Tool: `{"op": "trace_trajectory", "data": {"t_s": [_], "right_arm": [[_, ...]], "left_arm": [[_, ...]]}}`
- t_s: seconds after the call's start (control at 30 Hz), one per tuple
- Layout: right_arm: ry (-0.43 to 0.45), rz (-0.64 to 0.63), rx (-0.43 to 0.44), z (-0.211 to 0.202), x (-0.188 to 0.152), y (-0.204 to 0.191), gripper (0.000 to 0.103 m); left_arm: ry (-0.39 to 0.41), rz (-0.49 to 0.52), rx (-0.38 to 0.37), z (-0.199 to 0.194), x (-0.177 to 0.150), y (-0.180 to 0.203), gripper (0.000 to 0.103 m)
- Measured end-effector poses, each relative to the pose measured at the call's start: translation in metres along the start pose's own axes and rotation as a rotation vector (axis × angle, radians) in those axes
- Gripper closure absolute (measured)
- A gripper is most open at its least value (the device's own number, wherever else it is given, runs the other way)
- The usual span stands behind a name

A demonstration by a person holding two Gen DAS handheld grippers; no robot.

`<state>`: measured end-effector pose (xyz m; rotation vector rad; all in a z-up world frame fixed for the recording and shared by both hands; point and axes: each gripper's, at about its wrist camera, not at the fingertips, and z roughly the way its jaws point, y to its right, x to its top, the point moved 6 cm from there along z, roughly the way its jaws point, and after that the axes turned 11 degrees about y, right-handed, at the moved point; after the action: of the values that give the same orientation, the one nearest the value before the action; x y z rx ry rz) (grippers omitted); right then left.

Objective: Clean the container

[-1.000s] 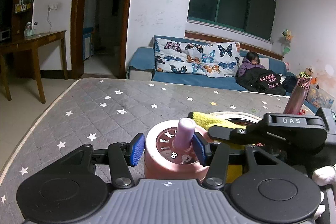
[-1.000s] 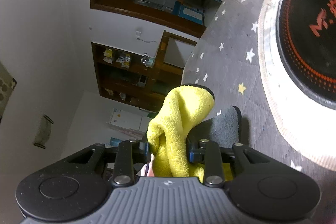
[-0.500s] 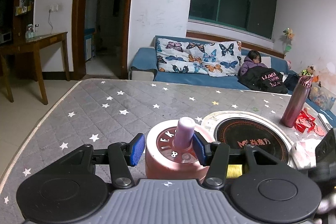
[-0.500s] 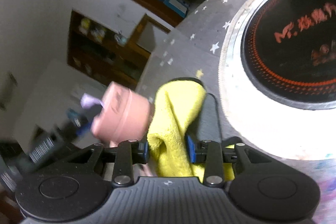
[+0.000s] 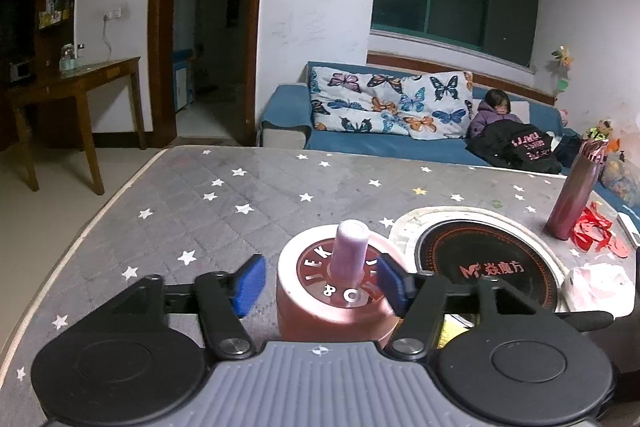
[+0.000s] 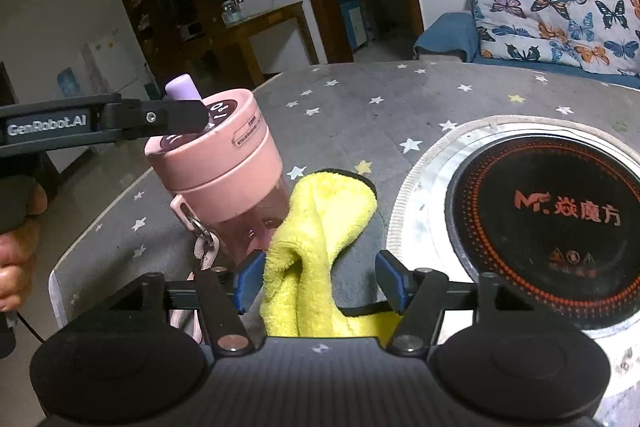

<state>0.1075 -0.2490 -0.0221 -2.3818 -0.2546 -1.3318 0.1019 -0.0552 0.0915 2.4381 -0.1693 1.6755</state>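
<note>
A pink container (image 6: 224, 175) with a pink lid and a lilac spout (image 5: 351, 247) stands on the grey starred table cover (image 5: 256, 195). My left gripper (image 5: 318, 283) is open, its blue pads apart on either side of the lid (image 5: 340, 291); its right pad is close to or touching the lid. In the right wrist view the left gripper's finger (image 6: 160, 115) lies across the lid top. My right gripper (image 6: 320, 281) is open. A yellow cloth (image 6: 320, 239) lies between its pads, against the container's side.
A round black induction hob (image 5: 484, 263) with a white rim is set in the table to the right. A dark pink bottle (image 5: 576, 199), red scraps (image 5: 596, 235) and a crumpled tissue (image 5: 600, 283) lie at the far right. A blue sofa (image 5: 400, 143) stands behind the table.
My right gripper has swung from tilted to level and opened its jaws; the yellow cloth now sits loose between them. It has left the left wrist view. The left gripper has hardly moved.
</note>
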Motion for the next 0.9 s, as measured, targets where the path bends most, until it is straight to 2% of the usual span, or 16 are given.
{"op": "trace_trajectory", "data": {"t_s": [0.1, 0.53, 0.63, 0.9], "right_arm": [[-0.007, -0.019, -0.002, 0.005, -0.001, -0.004, 0.041], [-0.028, -0.062, 0.035, 0.011, -0.007, -0.015, 0.041], [-0.043, -0.069, 0.037, 0.015, -0.012, -0.017, 0.041], [-0.040, -0.100, -0.001, 0.023, -0.018, -0.019, 0.042]], "left_arm": [[0.000, -0.007, 0.027, 0.002, -0.001, -0.001, 0.024], [-0.021, -0.065, 0.018, 0.015, -0.002, -0.006, 0.024], [-0.007, -0.053, 0.023, 0.005, -0.004, 0.000, 0.024], [-0.003, -0.045, 0.015, 0.010, -0.003, 0.000, 0.023]]}}
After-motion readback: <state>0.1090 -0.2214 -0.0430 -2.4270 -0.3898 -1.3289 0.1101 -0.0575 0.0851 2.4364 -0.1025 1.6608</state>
